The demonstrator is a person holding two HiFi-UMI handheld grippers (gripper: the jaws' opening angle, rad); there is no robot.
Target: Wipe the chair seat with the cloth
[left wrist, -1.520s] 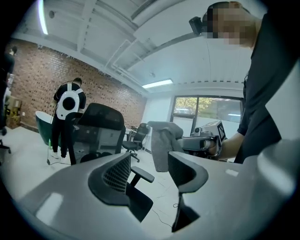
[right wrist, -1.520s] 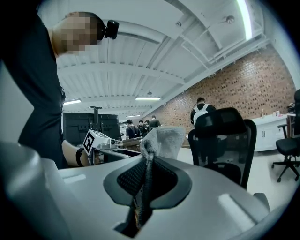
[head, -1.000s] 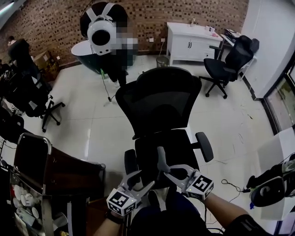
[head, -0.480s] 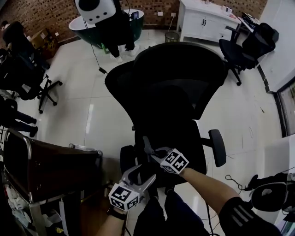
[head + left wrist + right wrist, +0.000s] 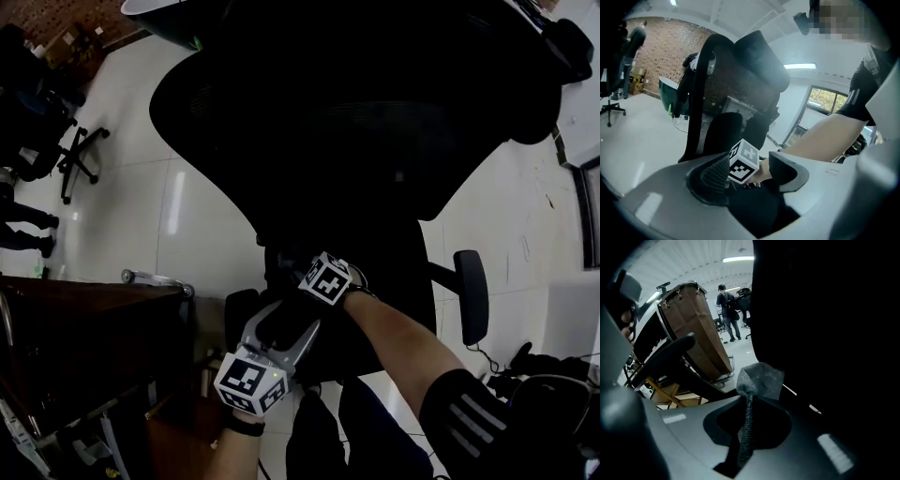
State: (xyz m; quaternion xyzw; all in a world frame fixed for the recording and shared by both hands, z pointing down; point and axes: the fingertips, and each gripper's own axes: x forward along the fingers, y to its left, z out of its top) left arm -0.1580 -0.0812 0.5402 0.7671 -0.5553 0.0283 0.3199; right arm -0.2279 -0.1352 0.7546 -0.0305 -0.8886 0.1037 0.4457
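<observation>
While the left tongs point(image 5: 749, 165) gape apart, the right tongs point(image 5: 758, 378) sit closed beside one black chair point(image 5: 375, 141).

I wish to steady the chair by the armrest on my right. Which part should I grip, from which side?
Probably the armrest pad across its narrow width, near the middle, coming from above: it is long and slim, standing clear of the seat, so both long edges are free.
</observation>
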